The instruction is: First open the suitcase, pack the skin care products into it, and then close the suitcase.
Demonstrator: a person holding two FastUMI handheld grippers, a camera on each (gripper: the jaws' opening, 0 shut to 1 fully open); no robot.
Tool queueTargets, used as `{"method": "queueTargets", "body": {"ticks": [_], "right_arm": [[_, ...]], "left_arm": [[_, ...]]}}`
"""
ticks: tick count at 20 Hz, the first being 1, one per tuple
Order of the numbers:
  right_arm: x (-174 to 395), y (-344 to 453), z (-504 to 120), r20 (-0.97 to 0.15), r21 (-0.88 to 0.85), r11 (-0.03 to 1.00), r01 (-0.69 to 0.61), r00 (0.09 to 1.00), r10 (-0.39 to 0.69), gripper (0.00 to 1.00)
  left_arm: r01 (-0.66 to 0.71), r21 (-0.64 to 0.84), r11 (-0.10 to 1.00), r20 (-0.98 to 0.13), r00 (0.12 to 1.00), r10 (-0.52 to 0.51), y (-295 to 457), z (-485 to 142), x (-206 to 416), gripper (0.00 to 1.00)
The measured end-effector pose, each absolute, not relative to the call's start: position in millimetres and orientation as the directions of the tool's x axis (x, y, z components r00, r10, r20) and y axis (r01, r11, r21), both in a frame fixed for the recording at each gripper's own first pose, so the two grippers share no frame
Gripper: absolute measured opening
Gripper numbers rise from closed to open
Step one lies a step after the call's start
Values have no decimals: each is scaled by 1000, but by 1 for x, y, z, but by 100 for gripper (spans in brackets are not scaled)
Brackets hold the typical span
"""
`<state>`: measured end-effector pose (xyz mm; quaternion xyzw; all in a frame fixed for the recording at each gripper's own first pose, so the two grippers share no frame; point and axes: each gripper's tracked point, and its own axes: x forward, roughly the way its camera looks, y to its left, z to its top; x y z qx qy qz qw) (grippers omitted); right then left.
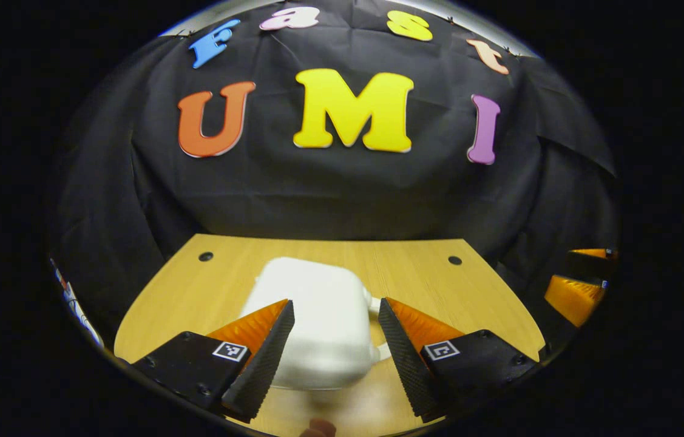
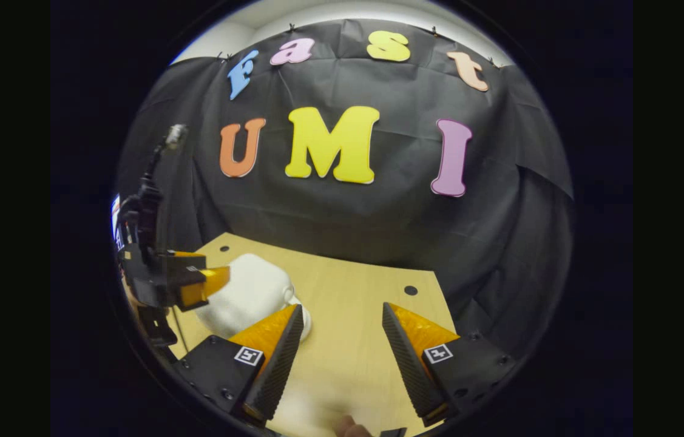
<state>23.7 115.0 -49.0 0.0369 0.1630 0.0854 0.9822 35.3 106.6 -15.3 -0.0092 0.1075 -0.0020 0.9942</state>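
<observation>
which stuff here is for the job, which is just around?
For the job:
white suitcase, closed, on the table
left tool, open, straddling the suitcase
right tool, open, over bare table beside it

Just around:
wooden table
holes in the tabletop

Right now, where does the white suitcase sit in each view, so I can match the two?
Left gripper view: suitcase low centre, between that tool's open fingers.
Right gripper view: suitcase lower left, beside the other tool.
Shared landmark: the wooden table with dark holes near its far corners.
</observation>
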Motion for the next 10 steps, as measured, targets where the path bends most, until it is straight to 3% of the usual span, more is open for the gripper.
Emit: {"method": "queueTargets", "body": {"ticks": [5, 10], "right_arm": [[35, 146, -21, -239, 102, 986, -131, 959, 153, 77], [40, 181, -21, -238, 122, 983, -137, 957, 163, 78]], "left_arm": [[-68, -28, 997, -46, 997, 66, 161, 47, 12, 90], [-40, -58, 997, -40, 998, 38, 168, 41, -10, 90]]}}
